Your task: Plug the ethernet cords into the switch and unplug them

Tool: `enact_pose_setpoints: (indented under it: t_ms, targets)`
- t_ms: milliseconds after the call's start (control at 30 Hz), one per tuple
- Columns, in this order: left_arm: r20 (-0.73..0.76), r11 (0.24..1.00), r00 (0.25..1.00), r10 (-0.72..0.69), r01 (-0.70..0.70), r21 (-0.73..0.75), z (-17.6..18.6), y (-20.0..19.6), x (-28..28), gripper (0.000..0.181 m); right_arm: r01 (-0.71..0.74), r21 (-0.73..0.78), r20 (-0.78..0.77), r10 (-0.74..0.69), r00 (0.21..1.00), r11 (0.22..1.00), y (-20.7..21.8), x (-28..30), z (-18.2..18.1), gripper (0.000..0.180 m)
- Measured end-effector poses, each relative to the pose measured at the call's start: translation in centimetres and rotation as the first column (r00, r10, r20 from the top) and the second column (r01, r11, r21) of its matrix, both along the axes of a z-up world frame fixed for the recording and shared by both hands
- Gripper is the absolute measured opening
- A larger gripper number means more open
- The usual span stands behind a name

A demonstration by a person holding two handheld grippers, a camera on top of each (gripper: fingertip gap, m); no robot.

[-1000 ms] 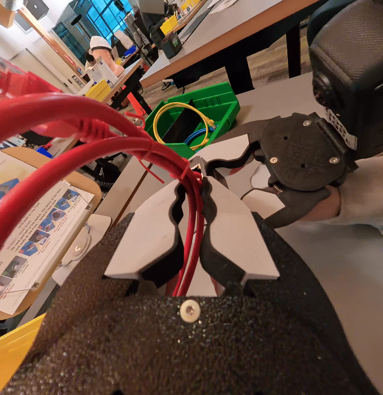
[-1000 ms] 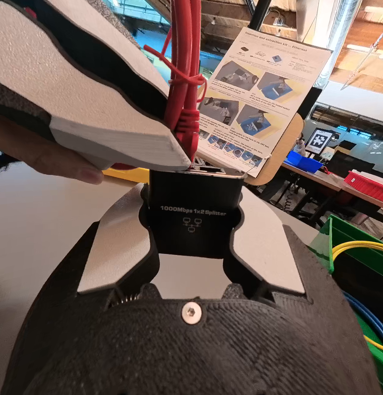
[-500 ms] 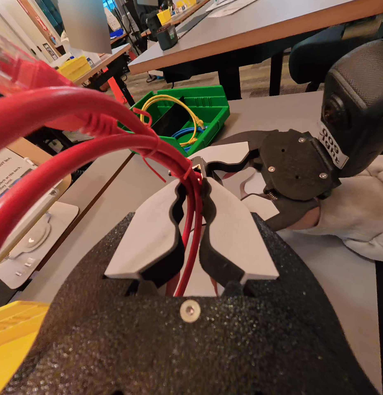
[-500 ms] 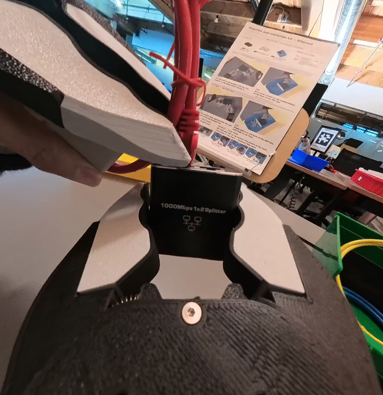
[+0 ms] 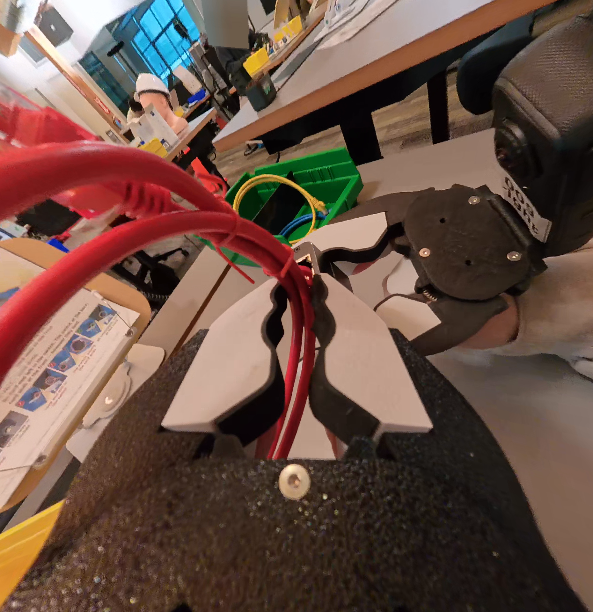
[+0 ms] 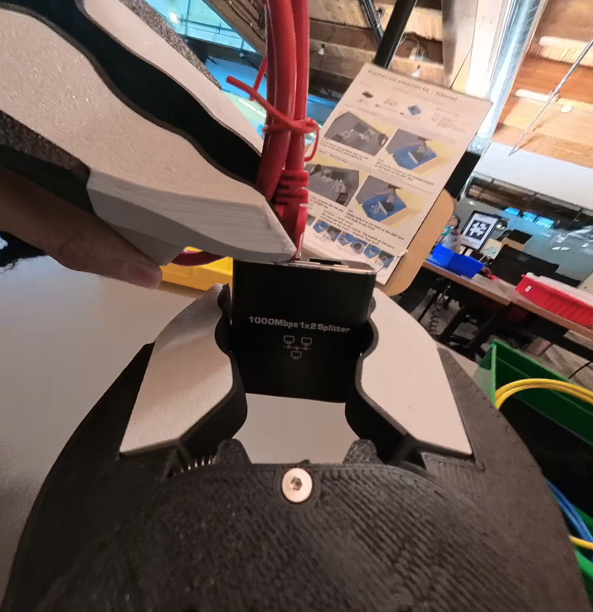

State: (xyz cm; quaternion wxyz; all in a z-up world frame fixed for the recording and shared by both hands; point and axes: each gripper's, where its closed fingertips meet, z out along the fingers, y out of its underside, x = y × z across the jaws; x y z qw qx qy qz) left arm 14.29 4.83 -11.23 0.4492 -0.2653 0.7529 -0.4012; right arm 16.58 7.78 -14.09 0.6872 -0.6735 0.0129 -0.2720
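My left gripper (image 5: pixel 296 299) has its fingers (image 5: pixel 229 357) drawn in close on the red ethernet cord (image 5: pixel 298 334), pinching the bundled strands near the plug; only a narrow gap is left, filled by the cable. From there the cord loops up and back to the left in wide red arcs, and a thin red tie (image 5: pixel 282 270) binds the strands just beyond my fingertips. The cord's other plug (image 5: pixel 142 198) hangs loose, close to the camera on the left.

My right gripper (image 6: pixel 298 334) has its fingers (image 6: pixel 189 364) spread about halfway and clamped on both sides of the small black switch (image 6: pixel 301 318), which stands upright between them with its ports facing up. In the right wrist view the red plug (image 6: pixel 290 198) comes straight down onto the switch's top edge at the left port, its tip right at the opening; I cannot tell how deep it sits. The tip of one left finger rests just above the switch's top left corner, and a bare hand (image 6: pixel 76 241) shows behind it.

The pale grey surface (image 5: pixel 487 414) lies beneath both grippers. Farther off stands a green bin (image 5: pixel 321 178) holding a yellow cord (image 5: pixel 272 185) and a blue cord (image 5: pixel 298 222). A printed instruction sheet (image 6: pixel 388 165) leans on a wooden board to the far right in the right wrist view, and a corner of a yellow bin (image 5: pixel 13 546) sits near left in the left wrist view.
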Motion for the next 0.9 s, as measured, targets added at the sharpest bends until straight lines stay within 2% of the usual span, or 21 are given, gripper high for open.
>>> enact_pose_setpoints:
  t_ms: [100, 433, 800, 900]
  targets:
    - [0.036, 0.999, 0.999, -0.029, 0.029, 0.013, 1.0, -0.3, -0.4, 0.016, 0.011, 0.015, 0.028, -0.012, 1.0, 1.0, -0.4, -0.3, 1.1, 0.078]
    - [0.054, 0.977, 0.99, -0.127, 0.135, -0.168, 1.5, 0.4, -1.2, 0.016, 0.029, -0.024, 0.082, -0.027, 0.996, 0.999, -0.1, -1.2, 1.8, 0.077]
    - [-0.034, 0.986, 0.997, -0.067, 0.061, -0.152, 0.4, 0.7, -0.4, 0.016, -0.006, -0.024, 0.0, 0.006, 1.0, 1.0, 0.4, -0.7, 0.4, 0.078]
    - [-0.046, 0.993, 0.998, -0.041, 0.036, -0.108, -0.2, 0.9, -0.3, 0.016, -0.023, -0.028, -0.032, 0.022, 0.999, 0.999, 0.7, -0.6, -0.3, 0.077]
